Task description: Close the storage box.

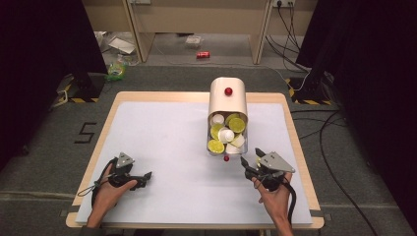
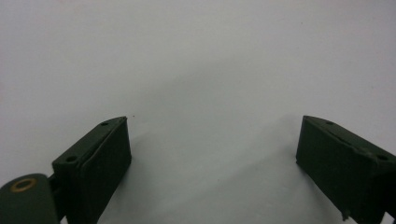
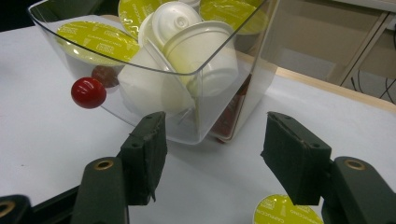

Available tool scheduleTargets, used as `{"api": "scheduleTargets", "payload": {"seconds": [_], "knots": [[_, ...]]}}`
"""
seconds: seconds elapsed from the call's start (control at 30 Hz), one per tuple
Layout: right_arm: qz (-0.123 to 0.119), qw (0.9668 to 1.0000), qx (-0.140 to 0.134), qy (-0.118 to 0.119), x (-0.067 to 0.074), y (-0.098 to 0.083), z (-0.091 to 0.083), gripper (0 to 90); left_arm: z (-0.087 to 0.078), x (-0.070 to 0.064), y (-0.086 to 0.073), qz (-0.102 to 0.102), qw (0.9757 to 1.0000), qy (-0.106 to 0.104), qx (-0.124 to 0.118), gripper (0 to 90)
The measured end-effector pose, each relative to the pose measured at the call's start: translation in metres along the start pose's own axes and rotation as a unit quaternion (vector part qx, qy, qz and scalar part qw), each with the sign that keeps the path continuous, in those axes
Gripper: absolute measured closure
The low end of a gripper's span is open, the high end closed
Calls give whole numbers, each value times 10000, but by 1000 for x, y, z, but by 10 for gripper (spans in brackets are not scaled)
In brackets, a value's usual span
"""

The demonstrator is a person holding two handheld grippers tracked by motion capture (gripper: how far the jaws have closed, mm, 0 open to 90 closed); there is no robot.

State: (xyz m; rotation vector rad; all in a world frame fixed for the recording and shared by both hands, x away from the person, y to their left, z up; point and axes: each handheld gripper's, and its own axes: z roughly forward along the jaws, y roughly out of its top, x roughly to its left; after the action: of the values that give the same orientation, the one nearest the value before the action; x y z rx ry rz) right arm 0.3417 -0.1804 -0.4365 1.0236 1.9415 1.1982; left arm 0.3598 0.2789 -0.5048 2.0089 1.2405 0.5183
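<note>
1. The yellow-green foil lids of the capsules (image 3: pixel 95 39) carry small dark print. It is too fine to read in the right gripper view, and the white capsules (image 3: pixel 198 44) among them show only moulded rings
2. A dark "5" (image 1: pixel 86 132) is marked on the floor, well to the left of the clear drawer (image 1: pixel 212 147) in the high view
3. The clear drawer stands pulled out from the cream dispenser (image 1: pixel 228 101) toward the person, heaped with capsules. Its red knob (image 3: pixel 88 92) sticks out from its front wall, and a second red knob (image 1: pixel 228 91) sits on the dispenser above it
4. The right gripper (image 3: pixel 212 154) sits just beside the drawer's near right corner. Its fingers (image 3: pixel 149 154) are released with a gap between them, set narrower than the other pair, and they clasp nothing. The drawer's corner is just ahead of them, not touched
5. One loose capsule (image 3: pixel 280 212) lies on the tabletop (image 1: pixel 162 132), on the person's side of the drawer under the right-hand finger
6. The left gripper (image 2: pixel 212 154) is well to the left of the drawer, its fingers (image 2: pixel 105 154) spread wide over bare white surface
7. Left of the drawer the tabletop is open out to its wooden edge (image 1: pixel 101 137). To the right there is a narrower strip before the edge
</note>
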Motion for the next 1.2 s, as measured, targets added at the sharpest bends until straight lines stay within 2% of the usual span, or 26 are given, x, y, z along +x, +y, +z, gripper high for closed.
{"api": "scheduleTargets", "payload": {"seconds": [0.33, 0.73, 1.07, 1.2], "knots": [[62, 9999, -45, -106, -4, -1, -1, 388, 0, 0, 0, 0, 10000, 1, 2, 92], [136, 9996, -208, -110, -8, 1, 1, 387, 0, 0, 0, 1, 10000, 2, 3, 92], [68, 9996, -258, -128, -4, 4, 5, 383, 0, 0, 0, 4, 10000, 4, 1, 92], [121, 9993, -317, -141, -6, 5, 6, 382, 0, 0, 0, 5, 10000, 4, 2, 92]]}}
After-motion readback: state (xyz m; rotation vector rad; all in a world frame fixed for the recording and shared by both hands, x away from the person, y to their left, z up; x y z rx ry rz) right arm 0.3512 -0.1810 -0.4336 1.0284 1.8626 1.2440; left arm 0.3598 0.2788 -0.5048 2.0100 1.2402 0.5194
